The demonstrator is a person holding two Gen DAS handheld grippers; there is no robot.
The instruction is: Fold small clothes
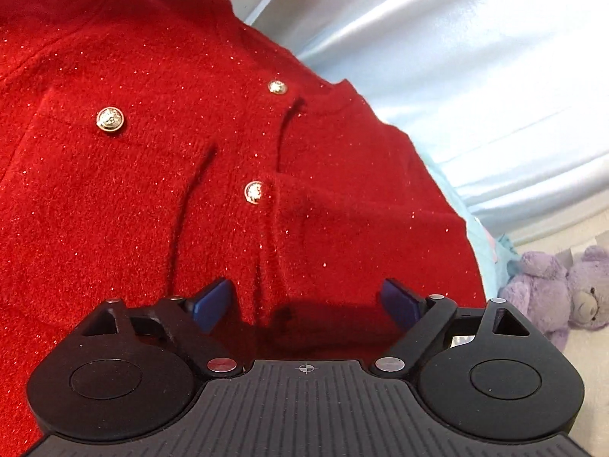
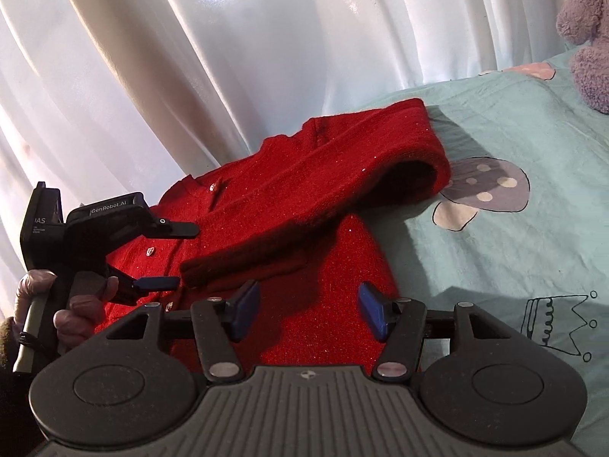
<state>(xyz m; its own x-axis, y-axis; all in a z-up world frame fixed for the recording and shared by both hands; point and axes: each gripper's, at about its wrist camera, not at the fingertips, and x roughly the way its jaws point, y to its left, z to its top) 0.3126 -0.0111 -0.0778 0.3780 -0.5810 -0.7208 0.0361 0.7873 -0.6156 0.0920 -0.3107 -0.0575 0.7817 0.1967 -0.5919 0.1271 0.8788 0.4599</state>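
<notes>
A red glittery knit cardigan (image 1: 152, 175) with gold buttons (image 1: 110, 120) fills the left wrist view. My left gripper (image 1: 306, 301) hovers open just above its button placket, blue pads (image 1: 213, 301) apart on either side of a fabric ridge. In the right wrist view the cardigan (image 2: 323, 266) lies on the bed with one sleeve (image 2: 342, 175) folded diagonally across its front. My right gripper (image 2: 309, 312) stands open over the lower body of the garment, nothing pinched. The left gripper (image 2: 171, 255), held by a gloved hand (image 2: 72, 312), sits at the cardigan's left side.
A teal bedsheet (image 2: 495, 236) printed with a mushroom (image 2: 483, 186) and a crown (image 2: 559, 323) lies under the cardigan. White curtains (image 2: 228, 57) hang behind the bed. A purple plush bear (image 1: 563, 289) sits to the right, seen as the plush bear (image 2: 586, 38) at the upper right.
</notes>
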